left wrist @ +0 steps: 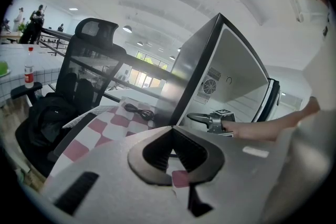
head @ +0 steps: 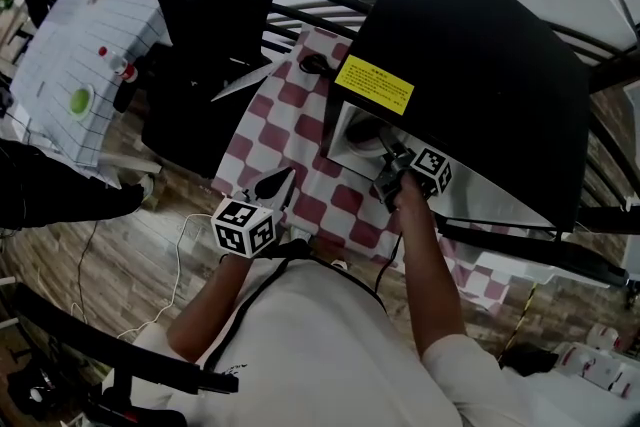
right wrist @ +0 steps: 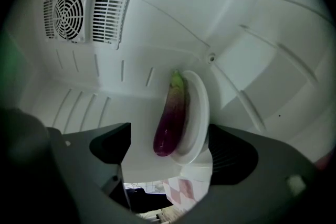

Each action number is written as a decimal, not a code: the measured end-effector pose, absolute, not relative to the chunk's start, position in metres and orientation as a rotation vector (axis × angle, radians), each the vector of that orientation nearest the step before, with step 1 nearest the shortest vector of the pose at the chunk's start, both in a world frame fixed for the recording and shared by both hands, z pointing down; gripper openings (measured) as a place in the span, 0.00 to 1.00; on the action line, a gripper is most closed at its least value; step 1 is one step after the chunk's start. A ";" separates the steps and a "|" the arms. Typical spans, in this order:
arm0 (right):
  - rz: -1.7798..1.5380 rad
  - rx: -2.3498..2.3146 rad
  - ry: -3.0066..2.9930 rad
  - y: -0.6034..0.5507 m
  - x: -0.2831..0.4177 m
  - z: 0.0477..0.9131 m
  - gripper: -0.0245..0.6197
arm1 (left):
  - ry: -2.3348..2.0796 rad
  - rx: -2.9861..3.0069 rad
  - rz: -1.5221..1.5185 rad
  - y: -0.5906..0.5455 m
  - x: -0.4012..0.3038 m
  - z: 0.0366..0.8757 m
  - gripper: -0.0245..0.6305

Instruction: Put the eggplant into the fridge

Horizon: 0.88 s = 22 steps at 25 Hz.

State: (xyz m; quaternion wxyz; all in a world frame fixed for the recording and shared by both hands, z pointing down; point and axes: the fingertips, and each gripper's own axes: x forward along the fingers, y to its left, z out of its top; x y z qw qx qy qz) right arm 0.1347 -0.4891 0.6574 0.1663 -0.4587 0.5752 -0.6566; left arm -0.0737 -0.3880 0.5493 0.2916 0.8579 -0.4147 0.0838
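Eggplant (right wrist: pixel 170 115): released, seen lying on a white plate (right wrist: pixel 197 113) inside the fridge (head: pixel 470 55).

- Right gripper (right wrist: pixel 169 162): jaws spread fully wide, nothing gripped. Eggplant and plate are framed between the two jaws but just beyond the pads, and no pad is touching either.
- Eggplant: purple body, green stem end pointed toward the back wall, blunt end toward the gripper. It is laid along the plate, in contact with it.
- Fridge interior: white moulded walls. A round fan grille (right wrist: pixel 86 13) is seen on the back wall, well apart from the plate.
- Head view: the right gripper (head: pixel 395 170) is held at the fridge mouth, jaws inside the opening, with the hand (head: pixel 412 205) behind it. The fridge is a black compact unit with its door swung open and a yellow label (head: pixel 375 85) stuck on top.
- Left gripper (left wrist: pixel 171 153): jaws closed tip to tip, nothing held. It is parked over the red-and-white checked tablecloth (head: pixel 290 135), well apart from the fridge opening.
- A coiled black cable (left wrist: pixel 139 110) is laid on the cloth just beside the fridge.
- A black office chair (left wrist: pixel 84 76) is parked against the far side of the table.
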 end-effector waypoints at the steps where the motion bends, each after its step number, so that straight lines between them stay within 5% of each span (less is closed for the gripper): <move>1: -1.871 -1.306 1.637 -0.488 0.135 0.658 0.74 | -1.107 2.287 0.222 -0.388 -0.074 0.550 0.04; 19: -1.839 -1.298 1.649 -0.464 0.141 0.646 0.73 | -1.090 2.306 0.203 -0.384 -0.064 0.546 0.04; 22: -1.812 -1.247 1.662 -0.447 0.146 0.636 0.62 | -1.070 2.317 0.202 -0.382 -0.053 0.545 0.04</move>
